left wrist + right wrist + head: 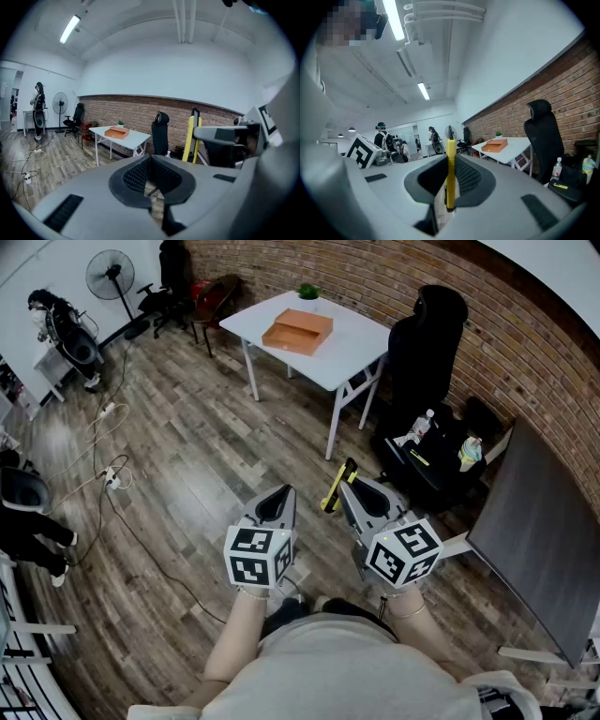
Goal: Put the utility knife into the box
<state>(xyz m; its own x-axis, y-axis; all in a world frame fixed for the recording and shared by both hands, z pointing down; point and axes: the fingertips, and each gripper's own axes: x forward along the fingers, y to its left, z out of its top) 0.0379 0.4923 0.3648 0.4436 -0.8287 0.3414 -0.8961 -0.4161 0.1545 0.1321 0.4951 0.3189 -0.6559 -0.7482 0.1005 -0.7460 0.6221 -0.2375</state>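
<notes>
One firm clamp matters: with the right gripper [349,487] pinching the utility knife [450,168] and the left gripper [279,499] closed empty, carry it steadily toward the far box [298,332].

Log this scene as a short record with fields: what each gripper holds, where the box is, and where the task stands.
Right gripper: jaws shut on the yellow utility knife
Left gripper: jaws together, nothing between them
Box: orange-brown, on the white table, well ahead of both grippers
Beside the table: black office chair, against the brick wall
Task status: knife in hand, not yet in the box
</notes>
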